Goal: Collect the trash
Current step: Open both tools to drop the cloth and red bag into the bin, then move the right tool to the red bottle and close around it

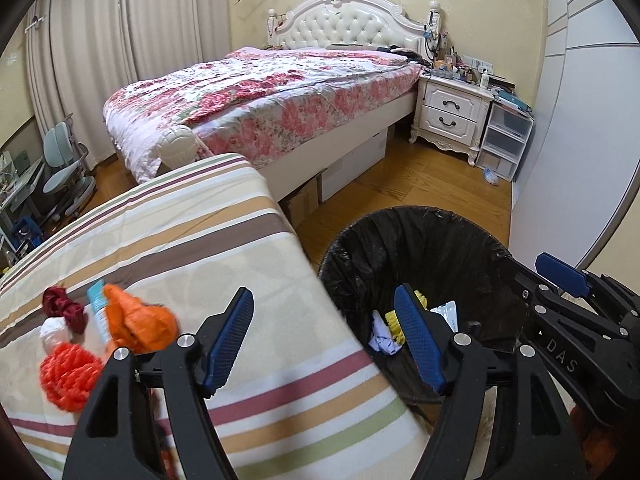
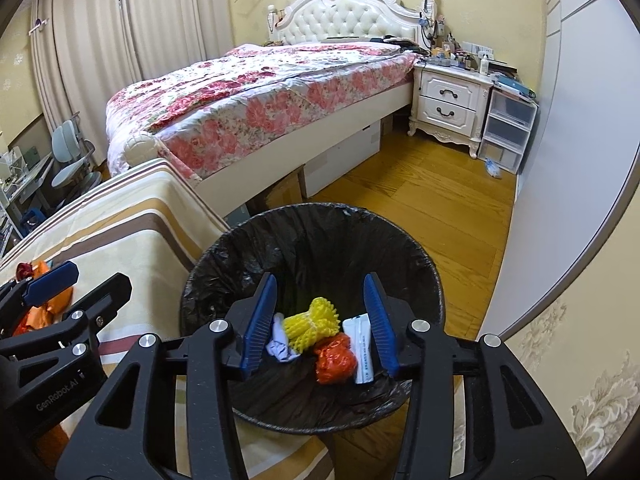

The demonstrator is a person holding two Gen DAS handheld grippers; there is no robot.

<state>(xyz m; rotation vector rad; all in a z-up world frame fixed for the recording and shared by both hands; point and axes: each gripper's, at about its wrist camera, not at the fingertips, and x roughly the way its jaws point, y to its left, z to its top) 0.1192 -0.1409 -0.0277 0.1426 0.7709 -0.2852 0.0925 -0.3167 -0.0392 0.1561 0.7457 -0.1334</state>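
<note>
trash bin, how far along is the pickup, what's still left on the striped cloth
Done: the bin already holds yellow foam net, an orange wrapper, a white packet and crumpled paper. In hand: nothing; both jaws stand empty. Left on the striped cloth: orange bag, orange net, dark red piece, white wad.

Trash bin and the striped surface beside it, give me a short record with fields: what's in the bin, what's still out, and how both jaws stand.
bin: black-lined trash bin on the wood floor, beside the striped cloth
in bin: yellow foam net, orange wrapper, white packet, pale crumpled paper
still on cloth: orange bag, red-orange net, dark red scrunchie, white wad, light blue packet
left gripper: jaws open, empty
right gripper: jaws open, empty, above the bin
</note>
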